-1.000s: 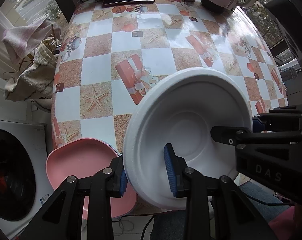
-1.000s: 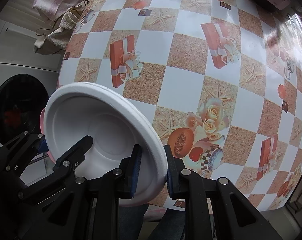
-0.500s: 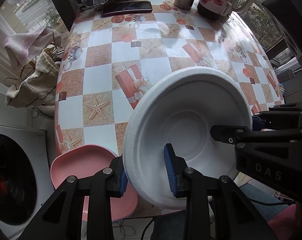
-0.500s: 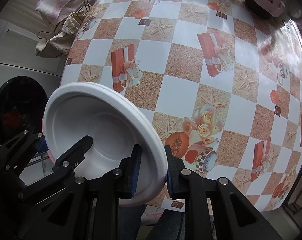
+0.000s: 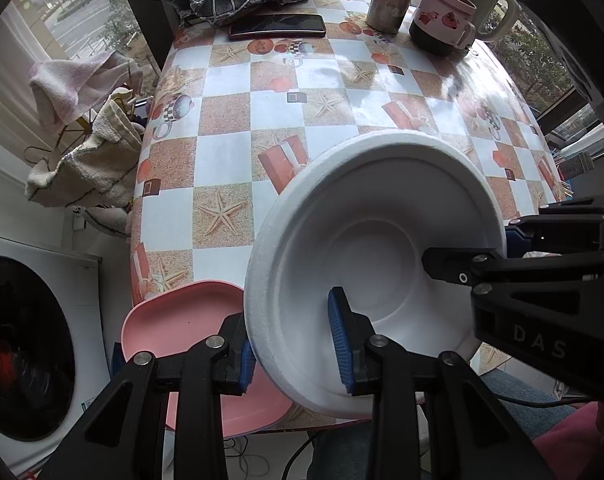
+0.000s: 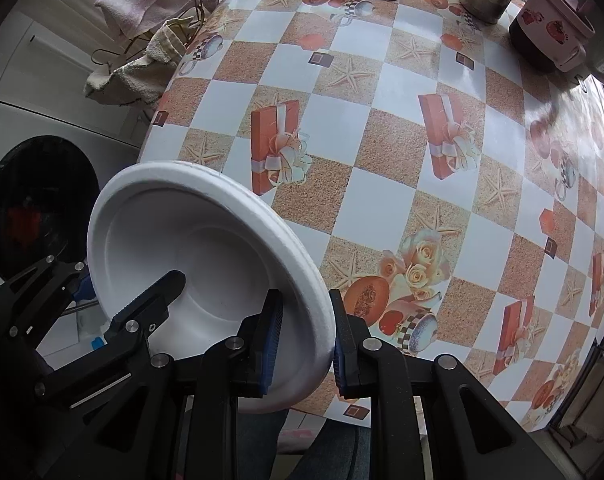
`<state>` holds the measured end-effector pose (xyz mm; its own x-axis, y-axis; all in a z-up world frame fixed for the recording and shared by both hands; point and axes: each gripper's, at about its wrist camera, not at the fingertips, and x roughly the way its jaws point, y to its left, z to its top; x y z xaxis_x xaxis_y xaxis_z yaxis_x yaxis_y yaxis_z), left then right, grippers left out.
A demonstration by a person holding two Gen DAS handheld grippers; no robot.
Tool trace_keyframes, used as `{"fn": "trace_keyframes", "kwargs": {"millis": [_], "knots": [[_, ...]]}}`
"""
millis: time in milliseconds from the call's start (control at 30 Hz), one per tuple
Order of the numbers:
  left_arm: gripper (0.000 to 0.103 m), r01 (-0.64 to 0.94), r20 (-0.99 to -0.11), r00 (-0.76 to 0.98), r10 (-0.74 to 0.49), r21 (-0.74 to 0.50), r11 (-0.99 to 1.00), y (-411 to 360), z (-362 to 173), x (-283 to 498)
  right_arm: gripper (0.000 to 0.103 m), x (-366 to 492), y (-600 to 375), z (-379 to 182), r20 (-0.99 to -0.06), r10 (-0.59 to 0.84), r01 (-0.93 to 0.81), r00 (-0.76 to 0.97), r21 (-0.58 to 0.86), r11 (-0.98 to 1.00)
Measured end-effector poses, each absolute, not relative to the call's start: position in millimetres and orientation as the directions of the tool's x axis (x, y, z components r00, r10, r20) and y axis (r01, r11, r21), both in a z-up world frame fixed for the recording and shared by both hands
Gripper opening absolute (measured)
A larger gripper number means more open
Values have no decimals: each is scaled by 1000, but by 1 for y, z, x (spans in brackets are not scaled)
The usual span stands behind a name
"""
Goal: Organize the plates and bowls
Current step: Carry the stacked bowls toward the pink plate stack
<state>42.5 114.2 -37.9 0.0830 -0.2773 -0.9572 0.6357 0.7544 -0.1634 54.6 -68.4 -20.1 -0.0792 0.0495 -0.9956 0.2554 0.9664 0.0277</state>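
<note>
Both tools [image 5: 293, 344] [image 6: 304, 338] clamp tilted white bowl [image 5: 376, 256].

White bowl [image 5: 382, 248] hides pink plate's [image 5: 181, 320] right part, prob. touching; kettle [image 5: 486, 4] cropped.

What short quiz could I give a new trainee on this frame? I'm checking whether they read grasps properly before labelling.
1. True or false: both tongs, left and right, are clamped on the rim of the white bowl.
2. What lies beneath the bowl at the near table edge? A) pink plate B) phone C) mug
3. Fill in: the bowl is held ____ the checkered table, tilted, not resting on it.

Key: 1 true; 2 A; 3 above.
</note>
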Motion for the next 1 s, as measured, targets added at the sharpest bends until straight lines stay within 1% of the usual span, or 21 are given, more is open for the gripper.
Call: {"fn": "trace_keyframes", "kwargs": {"millis": [700,1000], "knots": [[36,540,-959,109,-261,-164,826,162,-43,51,24,77,-20,-25,-994,41,126,-99,28,992],[36,482,-967,104,-234,-157,862,188,-51,52,24,81,9,-35,-992,54,62,-117,47,997]]}}
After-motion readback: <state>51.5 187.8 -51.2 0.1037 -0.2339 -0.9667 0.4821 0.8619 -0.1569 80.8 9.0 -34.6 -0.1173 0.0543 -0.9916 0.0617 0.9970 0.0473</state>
